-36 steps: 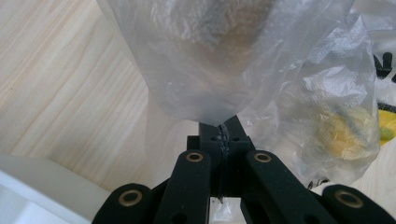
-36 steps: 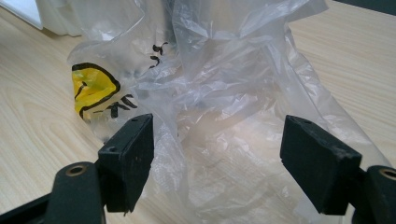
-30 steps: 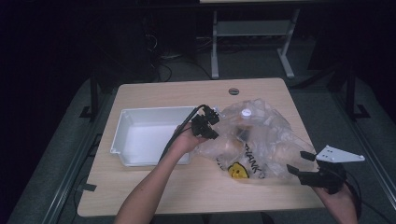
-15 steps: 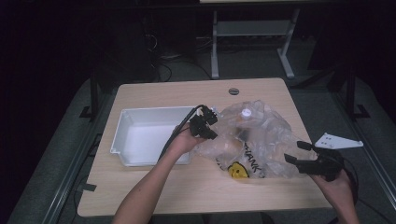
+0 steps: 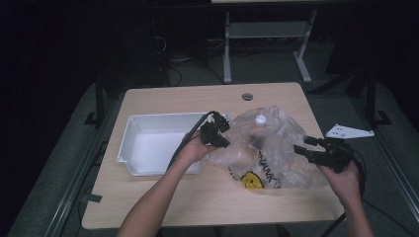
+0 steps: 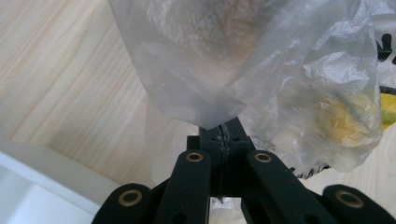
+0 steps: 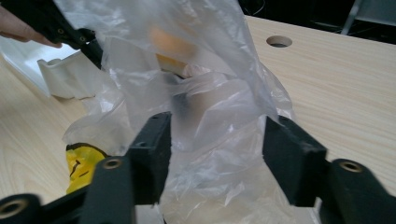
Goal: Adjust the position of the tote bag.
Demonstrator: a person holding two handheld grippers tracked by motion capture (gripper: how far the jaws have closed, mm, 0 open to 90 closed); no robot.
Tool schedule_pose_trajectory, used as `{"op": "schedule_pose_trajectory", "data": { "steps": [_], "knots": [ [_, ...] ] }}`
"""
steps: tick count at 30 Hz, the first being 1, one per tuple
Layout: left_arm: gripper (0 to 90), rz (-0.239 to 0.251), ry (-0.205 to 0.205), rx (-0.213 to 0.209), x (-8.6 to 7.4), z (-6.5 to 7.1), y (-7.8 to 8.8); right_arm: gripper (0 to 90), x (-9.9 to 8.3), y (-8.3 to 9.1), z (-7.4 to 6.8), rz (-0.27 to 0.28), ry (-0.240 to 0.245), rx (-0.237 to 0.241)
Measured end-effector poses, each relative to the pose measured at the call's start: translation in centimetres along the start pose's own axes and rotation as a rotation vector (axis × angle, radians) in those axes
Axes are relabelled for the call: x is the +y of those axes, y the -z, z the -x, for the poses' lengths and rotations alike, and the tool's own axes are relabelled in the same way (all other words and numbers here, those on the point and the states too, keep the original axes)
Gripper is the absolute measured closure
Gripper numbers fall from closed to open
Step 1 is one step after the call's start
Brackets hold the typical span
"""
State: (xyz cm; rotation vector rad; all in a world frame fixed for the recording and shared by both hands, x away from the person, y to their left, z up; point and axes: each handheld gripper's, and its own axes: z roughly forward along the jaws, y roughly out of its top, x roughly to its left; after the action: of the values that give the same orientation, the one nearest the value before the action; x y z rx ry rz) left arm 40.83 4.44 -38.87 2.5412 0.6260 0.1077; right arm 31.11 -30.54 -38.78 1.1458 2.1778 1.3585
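On the pale wooden surface, beside the white plastic tray, the left gripper stayed clamped on the crumpled clear plastic bag while the right gripper, jaws just closing round its other edge, seemingly needed to pinch the film and spread it.

Clear plastic bag with yellow-and-black print, white tray, pale wood-grain table
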Motion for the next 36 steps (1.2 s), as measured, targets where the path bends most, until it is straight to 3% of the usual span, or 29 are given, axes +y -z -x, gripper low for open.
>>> {"op": "schedule_pose_trajectory", "data": {
  "steps": [6,11,20,27,36],
  "knots": [
    [87.3,0.005,0.003,-0.002,0.0,0.0,0.2,71.5,-0.1,0.1,0.2,0.018,-0.010,-0.005],
    [82.2,0.023,0.010,-0.009,-0.1,-0.1,0.8,88.4,0.0,0.2,-0.2,0.019,0.023,-0.012],
    [63.7,0.078,0.012,-0.012,-0.5,0.0,2.8,89.9,0.2,0.4,-1.2,0.014,0.062,0.005],
    [55.5,0.124,0.005,-0.010,-0.4,0.1,4.7,89.8,0.1,0.4,-1.8,0.009,0.082,0.007],
    [50.3,0.184,-0.031,-0.018,1.6,1.4,6.8,89.8,-0.1,0.7,-2.4,-0.005,0.104,-0.005]
  ]
}}
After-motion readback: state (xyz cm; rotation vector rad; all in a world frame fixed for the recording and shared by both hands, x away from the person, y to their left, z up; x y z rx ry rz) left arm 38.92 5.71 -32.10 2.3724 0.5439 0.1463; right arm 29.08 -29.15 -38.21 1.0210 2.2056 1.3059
